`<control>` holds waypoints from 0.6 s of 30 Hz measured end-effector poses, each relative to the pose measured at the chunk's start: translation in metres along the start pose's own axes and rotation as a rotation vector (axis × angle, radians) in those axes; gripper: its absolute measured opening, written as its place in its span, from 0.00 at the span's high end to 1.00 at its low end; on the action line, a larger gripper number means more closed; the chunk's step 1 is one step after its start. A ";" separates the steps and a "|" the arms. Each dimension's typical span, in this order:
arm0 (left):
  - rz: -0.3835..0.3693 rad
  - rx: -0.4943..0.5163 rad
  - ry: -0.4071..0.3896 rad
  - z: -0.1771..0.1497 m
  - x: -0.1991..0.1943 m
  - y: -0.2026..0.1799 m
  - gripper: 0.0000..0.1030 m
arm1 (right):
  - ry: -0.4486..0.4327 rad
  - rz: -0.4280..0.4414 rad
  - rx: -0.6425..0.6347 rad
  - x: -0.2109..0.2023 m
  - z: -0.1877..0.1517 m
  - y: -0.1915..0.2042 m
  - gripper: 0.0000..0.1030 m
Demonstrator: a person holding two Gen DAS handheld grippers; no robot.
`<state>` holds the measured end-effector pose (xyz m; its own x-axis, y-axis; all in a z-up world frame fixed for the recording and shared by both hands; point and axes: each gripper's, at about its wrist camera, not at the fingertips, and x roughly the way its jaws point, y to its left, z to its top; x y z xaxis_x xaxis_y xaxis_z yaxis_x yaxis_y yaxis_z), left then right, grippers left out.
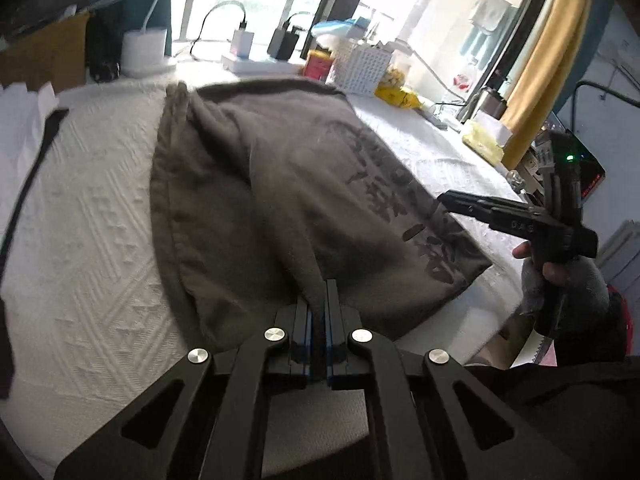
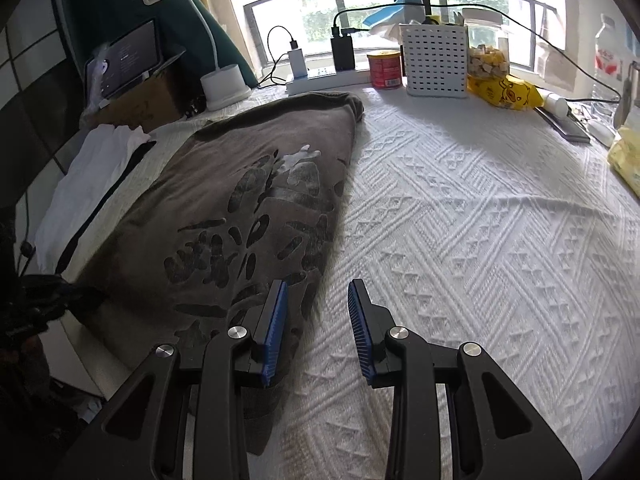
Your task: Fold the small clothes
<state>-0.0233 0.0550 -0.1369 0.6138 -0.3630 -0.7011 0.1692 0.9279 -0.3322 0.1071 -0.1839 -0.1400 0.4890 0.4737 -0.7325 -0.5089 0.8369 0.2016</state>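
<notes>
Left wrist view, bottom centre: left gripper (image 1: 319, 300), jaws closed tight on a pinched ridge of the brown shirt's (image 1: 280, 184) near hem. Beyond it, brown shirt spread over the white textured cover (image 1: 88, 240), filling mid-frame, dark print along its right side. At right edge: right gripper (image 1: 452, 200) held in a gloved hand (image 1: 568, 280), tip just over the shirt's right border. Far, upper frame: white lamp base (image 1: 144, 52), two chargers on a power strip (image 1: 256, 65), white perforated basket (image 1: 362, 68), yellow packet (image 1: 396, 94).

Right wrist view, bottom centre: right gripper (image 2: 318, 292), jaws parted, blue pads (image 2: 276, 320) bare, nothing between them; left finger over the shirt's near right edge, right finger over bare cover (image 2: 480, 220). Mid-frame left: brown shirt (image 2: 224, 200) lying flat, dark leaf-like print facing up, small white patch near its top. Left of it, white cloth (image 2: 88, 176). Far, along the window: lamp base (image 2: 224, 86), red tin (image 2: 385, 69), basket (image 2: 434, 60), yellow packet (image 2: 504, 92).
</notes>
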 end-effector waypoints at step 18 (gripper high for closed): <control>0.001 -0.023 0.032 -0.012 -0.006 0.014 0.98 | 0.074 0.013 -0.026 -0.004 -0.034 0.034 0.67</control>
<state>-0.0339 0.0693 -0.1445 0.5885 -0.3650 -0.7214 0.1508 0.9262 -0.3456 0.0640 -0.1666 -0.1525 0.4286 0.4622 -0.7763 -0.5338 0.8228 0.1951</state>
